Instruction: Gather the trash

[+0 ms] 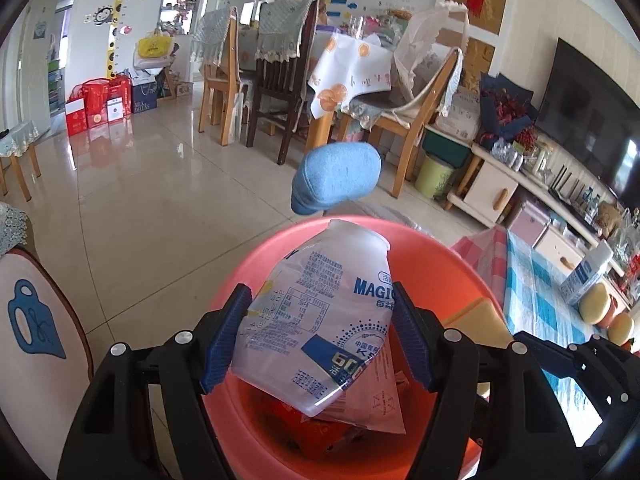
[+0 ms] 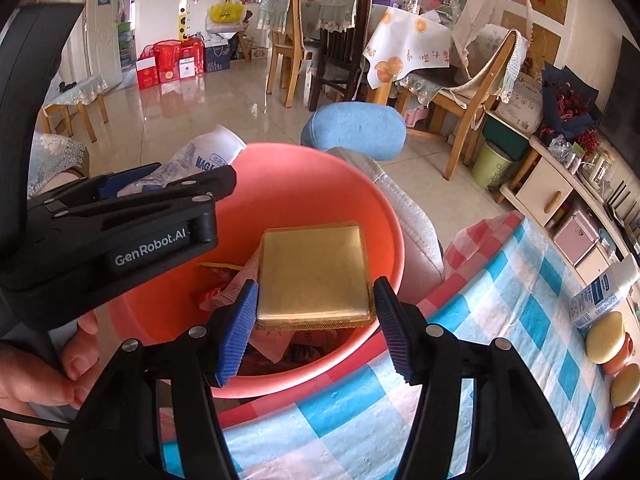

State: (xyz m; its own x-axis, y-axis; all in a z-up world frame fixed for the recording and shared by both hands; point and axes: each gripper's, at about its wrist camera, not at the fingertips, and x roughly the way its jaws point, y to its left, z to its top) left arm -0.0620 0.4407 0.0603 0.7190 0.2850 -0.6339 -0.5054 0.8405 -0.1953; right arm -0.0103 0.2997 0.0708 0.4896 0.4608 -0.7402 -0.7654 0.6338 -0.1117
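1. Left gripper [image 1: 320,336] clamps the bottle [image 1: 320,316] mid-body over the bin [image 1: 452,276]; looks light, crushable, slick.
2. Right gripper [image 2: 316,316] pinches the gold box [image 2: 316,272] by its near edges over the bin; looks stiff, light.

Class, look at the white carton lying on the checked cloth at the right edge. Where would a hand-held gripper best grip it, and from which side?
Grip the carton across its two long flat sides at mid-length, coming from above. It lies tilted on the checked cloth, with the round yellow-topped jars close beside its lower end, so the middle probably leaves most room.
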